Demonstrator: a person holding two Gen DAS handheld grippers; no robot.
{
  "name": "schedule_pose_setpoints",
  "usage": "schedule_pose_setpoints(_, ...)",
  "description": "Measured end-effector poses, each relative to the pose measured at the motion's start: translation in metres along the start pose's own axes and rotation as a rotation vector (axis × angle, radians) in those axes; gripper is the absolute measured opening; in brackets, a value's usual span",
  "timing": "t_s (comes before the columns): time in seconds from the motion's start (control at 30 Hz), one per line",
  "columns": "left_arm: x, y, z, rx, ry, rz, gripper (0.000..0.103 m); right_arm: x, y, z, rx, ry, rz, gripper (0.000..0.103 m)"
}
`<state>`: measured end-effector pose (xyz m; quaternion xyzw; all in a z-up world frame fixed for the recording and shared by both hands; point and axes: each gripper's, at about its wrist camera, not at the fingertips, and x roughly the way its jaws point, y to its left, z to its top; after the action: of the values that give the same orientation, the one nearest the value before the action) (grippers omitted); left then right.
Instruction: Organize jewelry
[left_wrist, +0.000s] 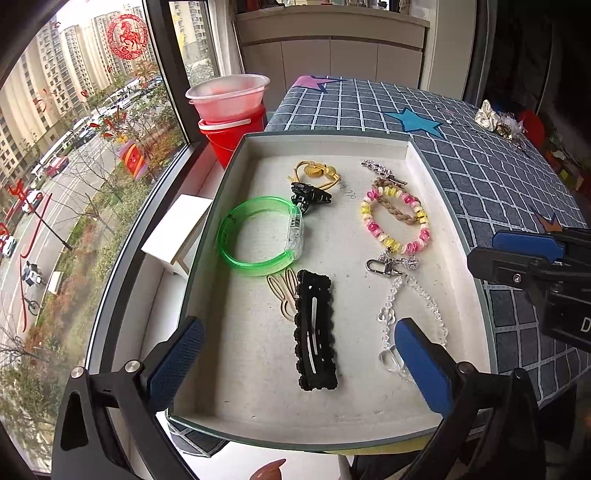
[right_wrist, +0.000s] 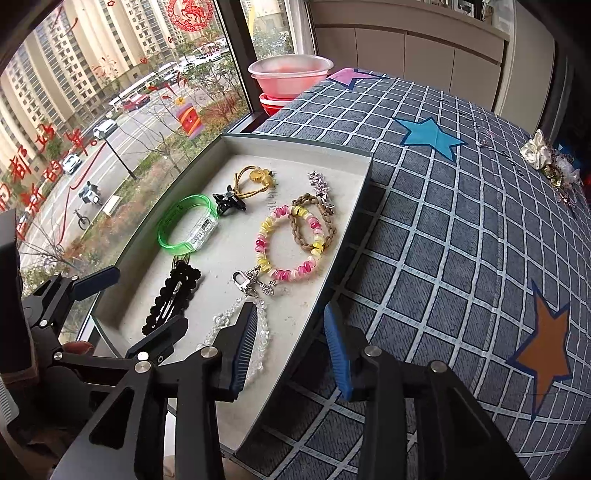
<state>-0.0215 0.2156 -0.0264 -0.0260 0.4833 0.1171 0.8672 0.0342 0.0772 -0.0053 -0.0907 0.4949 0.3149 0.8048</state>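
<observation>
In the left wrist view, the tray (left_wrist: 236, 155) already holds most of the haul: green bangle (left_wrist: 258, 232), black hair clip (left_wrist: 316, 332), bead bracelet (left_wrist: 397, 218), clear chain (left_wrist: 413, 310). The left gripper (left_wrist: 299, 363) hangs spread wide over the clip, gripping nothing.

From the right wrist, the right gripper (right_wrist: 291, 350) is partly spread astride the tray's edge, empty too. A small jewelry pile (right_wrist: 550, 166) far across the checked cloth (right_wrist: 461, 240) looks left to sort.
</observation>
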Motion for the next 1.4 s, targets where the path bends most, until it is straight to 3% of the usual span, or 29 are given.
schedule_pose_setpoints(0.17, -0.008, 0.004, 0.001, -0.015, -0.010, 0.012, 0.103, -0.004, 0.004, 0.002, -0.012, 0.003, -0.005, 0.048)
schedule_pose_setpoints(0.43, -0.028, 0.009, 0.005, -0.029, -0.051, 0.028, 0.103, -0.022, 0.019, 0.006, -0.056, -0.029, -0.056, 0.080)
schedule_pose_setpoints(0.8, -0.044, 0.018, 0.006, -0.074, -0.064, 0.032, 0.103, -0.044, 0.030, 0.007, -0.092, -0.077, -0.134, 0.087)
schedule_pose_setpoints(0.87, -0.046, 0.021, 0.006, -0.083, -0.066, 0.034, 0.103, -0.045, 0.030, 0.007, -0.090, -0.077, -0.136, 0.103)
schedule_pose_setpoints(1.4, -0.056, 0.022, 0.006, -0.092, -0.085, 0.061, 0.103, -0.060, 0.028, 0.008, -0.083, -0.122, -0.203, 0.103)
